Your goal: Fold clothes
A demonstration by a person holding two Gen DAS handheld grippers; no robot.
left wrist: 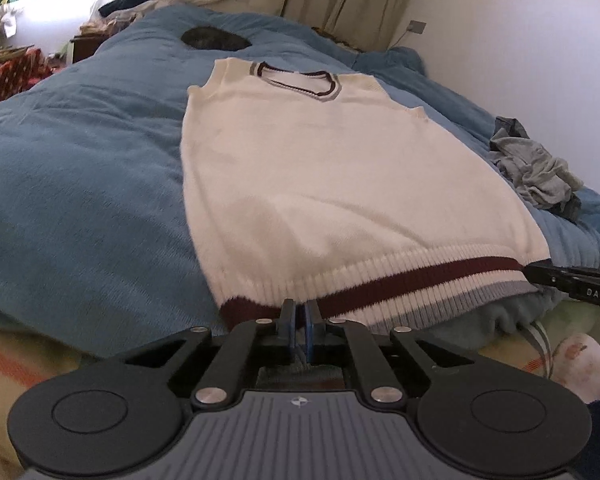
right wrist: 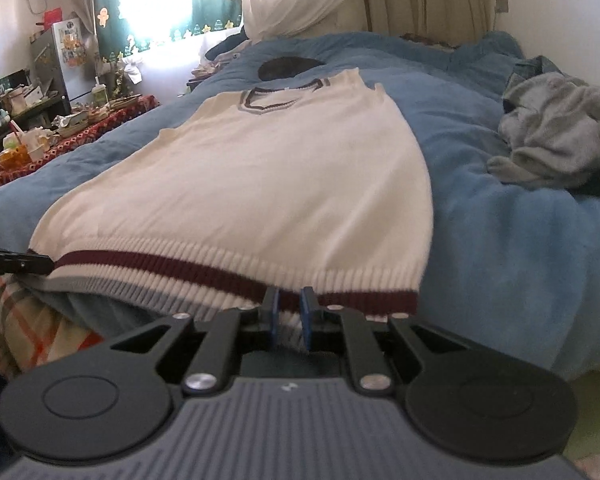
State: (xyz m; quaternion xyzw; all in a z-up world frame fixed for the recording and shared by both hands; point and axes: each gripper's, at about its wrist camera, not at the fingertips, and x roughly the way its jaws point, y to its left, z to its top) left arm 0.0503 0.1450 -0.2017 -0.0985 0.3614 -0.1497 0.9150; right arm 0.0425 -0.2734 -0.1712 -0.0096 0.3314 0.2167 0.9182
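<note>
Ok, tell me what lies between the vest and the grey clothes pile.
Only bare blue blanket separates the vest from the grey clothes pile, clearest in the right wrist view.

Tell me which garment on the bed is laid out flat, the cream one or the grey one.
The cream knit vest, spread flat with its maroon-striped hem toward both grippers. The grey garment lies crumpled in a heap off to its right.
</note>
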